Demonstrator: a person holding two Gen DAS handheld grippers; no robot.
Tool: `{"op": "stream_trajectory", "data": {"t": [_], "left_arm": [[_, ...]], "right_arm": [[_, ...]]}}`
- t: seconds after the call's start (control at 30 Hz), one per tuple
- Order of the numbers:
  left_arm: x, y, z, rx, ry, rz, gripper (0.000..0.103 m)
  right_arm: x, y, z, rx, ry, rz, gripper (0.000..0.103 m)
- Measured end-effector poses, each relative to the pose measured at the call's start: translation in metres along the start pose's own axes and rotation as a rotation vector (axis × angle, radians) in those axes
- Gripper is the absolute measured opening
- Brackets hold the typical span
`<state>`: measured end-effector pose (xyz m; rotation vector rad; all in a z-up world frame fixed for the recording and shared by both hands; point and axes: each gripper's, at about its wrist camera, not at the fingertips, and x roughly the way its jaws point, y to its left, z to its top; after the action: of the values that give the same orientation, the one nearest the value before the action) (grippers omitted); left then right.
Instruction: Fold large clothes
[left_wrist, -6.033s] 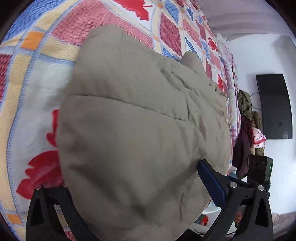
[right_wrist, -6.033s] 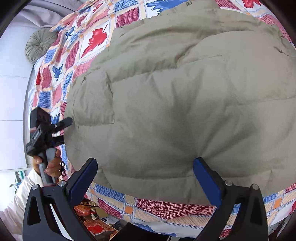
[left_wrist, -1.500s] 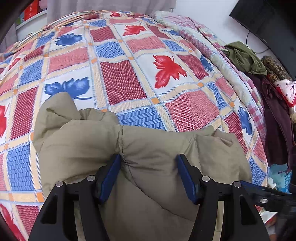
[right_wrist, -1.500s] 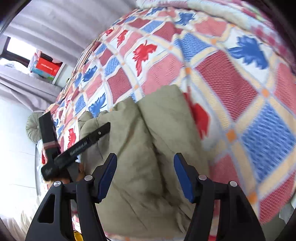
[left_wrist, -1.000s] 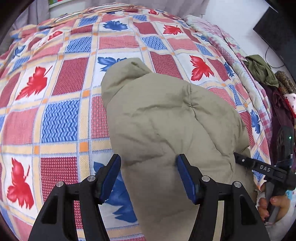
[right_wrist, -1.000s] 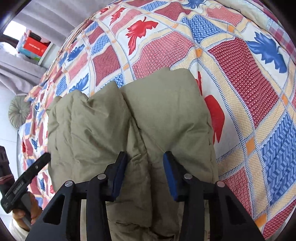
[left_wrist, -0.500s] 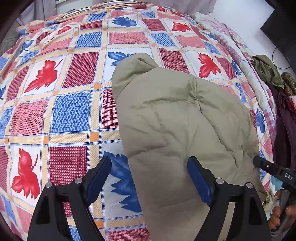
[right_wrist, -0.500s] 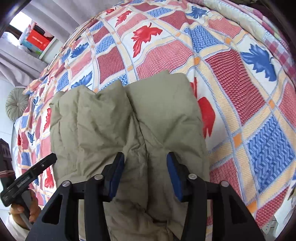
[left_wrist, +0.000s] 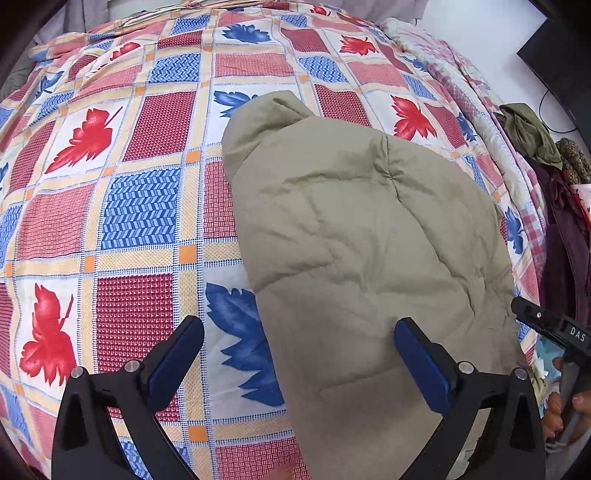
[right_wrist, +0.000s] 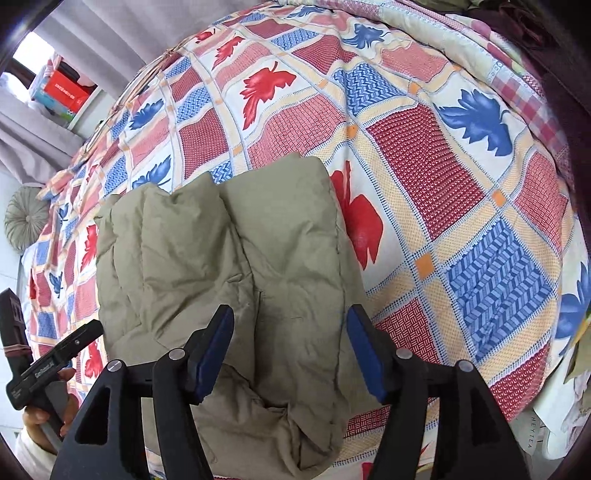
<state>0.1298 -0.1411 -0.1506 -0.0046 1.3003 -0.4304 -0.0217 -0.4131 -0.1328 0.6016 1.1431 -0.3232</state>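
progress: jacket lies folded into a bundle on bed | your left claw apart, empty, jacket just ahead | right claw apart above it | left: maybe tidy

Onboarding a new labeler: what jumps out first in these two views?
The folded khaki jacket lies in a puffy bundle near the bed's near edge, filling the middle of both views. Under it spreads the loud bedspread of red and blue leaves in checks. Both grippers, left and right, hang above the jacket with jaws open, gripping nothing.
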Motion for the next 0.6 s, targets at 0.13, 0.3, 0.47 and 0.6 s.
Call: {"op": "stream_trajectory", "data": {"t": [0.13, 0.3, 0.47, 0.6], "left_arm": [[0.004, 0.012, -0.001, -0.042, 0.025, -0.04, 0.103], [0.013, 0.025, -0.001, -0.09, 0.054, -0.074, 0.103], [0.02, 0.026, -0.001, -0.113, 0.067, -0.129, 0.103], [0.027, 0.028, 0.0, -0.135, 0.084, -0.2, 0.103]], "right_arm": [[0.004, -0.004, 0.004, 0.004, 0.003, 0.008, 0.072], [0.008, -0.017, 0.012, 0.037, 0.016, 0.064, 0.083], [0.022, -0.038, 0.017, 0.104, 0.044, 0.173, 0.09], [0.038, -0.048, 0.021, 0.126, 0.088, 0.248, 0.09]]}}
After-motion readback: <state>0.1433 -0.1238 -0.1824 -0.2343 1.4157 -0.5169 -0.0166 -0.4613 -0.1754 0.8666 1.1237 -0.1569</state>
